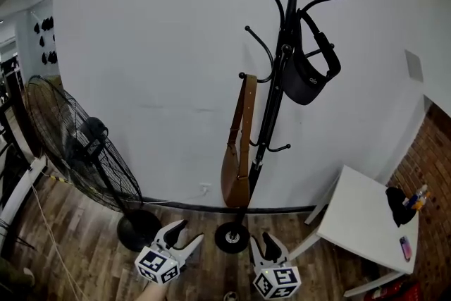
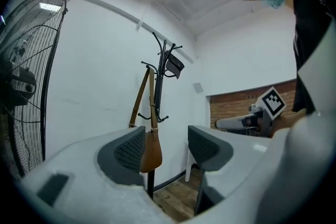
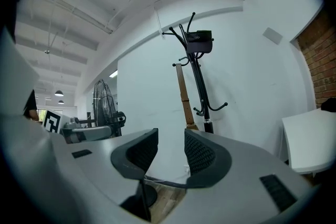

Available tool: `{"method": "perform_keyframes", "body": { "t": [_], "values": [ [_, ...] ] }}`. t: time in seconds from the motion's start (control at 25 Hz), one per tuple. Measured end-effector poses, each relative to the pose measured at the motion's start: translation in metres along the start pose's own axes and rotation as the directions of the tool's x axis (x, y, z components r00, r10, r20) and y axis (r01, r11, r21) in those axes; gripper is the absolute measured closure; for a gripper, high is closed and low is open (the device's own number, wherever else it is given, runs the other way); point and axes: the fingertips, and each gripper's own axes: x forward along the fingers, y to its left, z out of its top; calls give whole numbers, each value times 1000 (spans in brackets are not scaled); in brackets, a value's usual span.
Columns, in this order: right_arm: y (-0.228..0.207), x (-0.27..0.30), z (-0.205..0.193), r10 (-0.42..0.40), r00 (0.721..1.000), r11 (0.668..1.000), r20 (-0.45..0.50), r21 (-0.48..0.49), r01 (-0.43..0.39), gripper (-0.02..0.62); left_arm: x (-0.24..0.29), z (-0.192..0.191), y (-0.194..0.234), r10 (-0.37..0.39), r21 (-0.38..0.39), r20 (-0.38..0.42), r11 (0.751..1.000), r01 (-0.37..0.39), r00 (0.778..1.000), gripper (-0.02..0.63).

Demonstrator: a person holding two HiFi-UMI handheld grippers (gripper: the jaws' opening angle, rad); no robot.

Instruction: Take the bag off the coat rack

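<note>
A black coat rack stands against the white wall. A brown shoulder bag hangs by its long strap from a low left hook, its body close to the floor. A black bag hangs from an upper right hook. Both grippers are low in the head view, well short of the rack. My left gripper is open and holds nothing; in the left gripper view the brown bag shows far off between its jaws. My right gripper is also open and empty, facing the rack.
A large black pedestal fan stands left of the rack. A white table with small items stands at the right, by a brick wall. The rack's round base rests on the wood floor between the grippers.
</note>
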Motion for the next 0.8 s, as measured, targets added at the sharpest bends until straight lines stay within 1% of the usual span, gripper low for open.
{"method": "perform_keyframes", "body": {
  "t": [0.24,0.48,0.68,0.8],
  "values": [
    [-33,30,9,42,999,999,3,8,-42,457,41,-2,9,34,13,-4,999,-34,999,359],
    [-50,60,15,116,993,993,8,9,-116,456,73,-5,20,86,10,-13,996,-86,996,362],
    [-63,82,12,174,984,985,-22,18,-174,453,97,-10,29,129,14,-18,992,-129,991,364],
    [-66,90,12,218,975,976,-40,-9,-218,451,109,-13,31,148,20,-17,989,-148,989,364]
  ]
}}
